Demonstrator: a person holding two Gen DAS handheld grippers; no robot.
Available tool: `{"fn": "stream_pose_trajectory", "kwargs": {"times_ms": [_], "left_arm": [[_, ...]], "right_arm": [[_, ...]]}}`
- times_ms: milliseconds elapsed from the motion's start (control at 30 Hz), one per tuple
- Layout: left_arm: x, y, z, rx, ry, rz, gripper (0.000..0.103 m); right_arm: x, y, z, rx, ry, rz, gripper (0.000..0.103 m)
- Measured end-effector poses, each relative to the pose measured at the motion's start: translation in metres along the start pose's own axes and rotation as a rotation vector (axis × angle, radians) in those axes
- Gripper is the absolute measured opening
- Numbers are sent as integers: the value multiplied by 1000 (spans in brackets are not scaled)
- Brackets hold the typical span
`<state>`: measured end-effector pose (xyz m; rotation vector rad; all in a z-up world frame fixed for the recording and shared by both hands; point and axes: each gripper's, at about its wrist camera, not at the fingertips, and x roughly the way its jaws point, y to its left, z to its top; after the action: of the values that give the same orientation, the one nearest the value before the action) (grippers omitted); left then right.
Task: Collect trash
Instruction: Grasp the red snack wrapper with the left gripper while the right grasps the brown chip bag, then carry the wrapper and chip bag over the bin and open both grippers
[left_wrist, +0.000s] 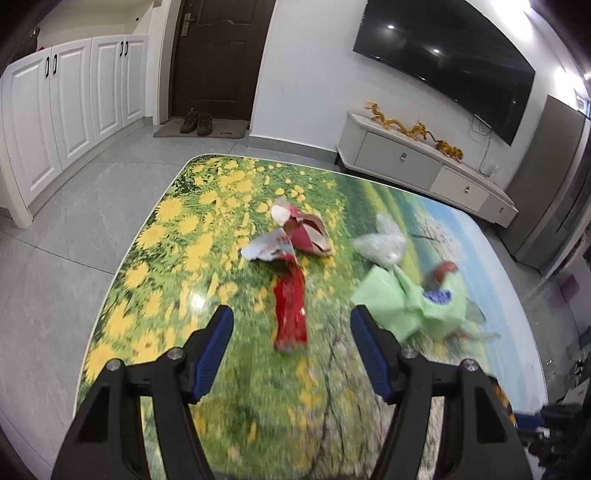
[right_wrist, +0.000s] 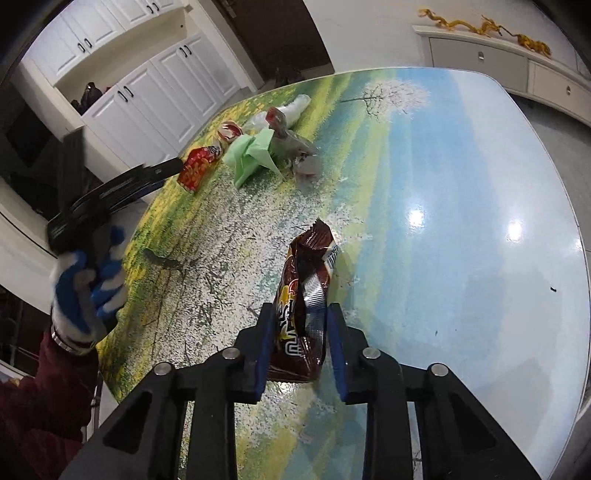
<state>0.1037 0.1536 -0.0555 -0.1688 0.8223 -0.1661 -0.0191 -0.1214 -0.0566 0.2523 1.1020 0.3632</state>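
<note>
Trash: we pinch a brown snack wrapper (right_wrist: 306, 306) in our right gripper (right_wrist: 300, 341) mid-table (right_wrist: 480, 229); our left gripper (left_wrist: 291, 332) hangs spread over a red wrapper (left_wrist: 290, 308).

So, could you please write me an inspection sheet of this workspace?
Surface: glossy landscape-print table.
Job's things: brown snack bag; red wrapper; torn red-white packet; green bag; clear bag.
Clutter: nothing seen.
Grippers: left gripper open, empty, above red wrapper; right gripper shut on brown snack bag.
Cables: one below the TV.
Surroundings: white cabinets, door, shoes.
</note>
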Motion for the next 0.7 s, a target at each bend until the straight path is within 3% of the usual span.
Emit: {"fn": "stream_pose_trajectory", "kwargs": {"times_ms": [133,433,700], "left_arm": [[22,0,10,-5,16,16,62],[38,-1,1,-24,75,-22,19],[-3,-13,-10,-2,1,-12,17]], "right_arm": [[0,-4,-1,10,-2,41,24],[-13,-5,-3,8,-54,86,21],[-31,-8,-7,10,-107,99,21]]}}
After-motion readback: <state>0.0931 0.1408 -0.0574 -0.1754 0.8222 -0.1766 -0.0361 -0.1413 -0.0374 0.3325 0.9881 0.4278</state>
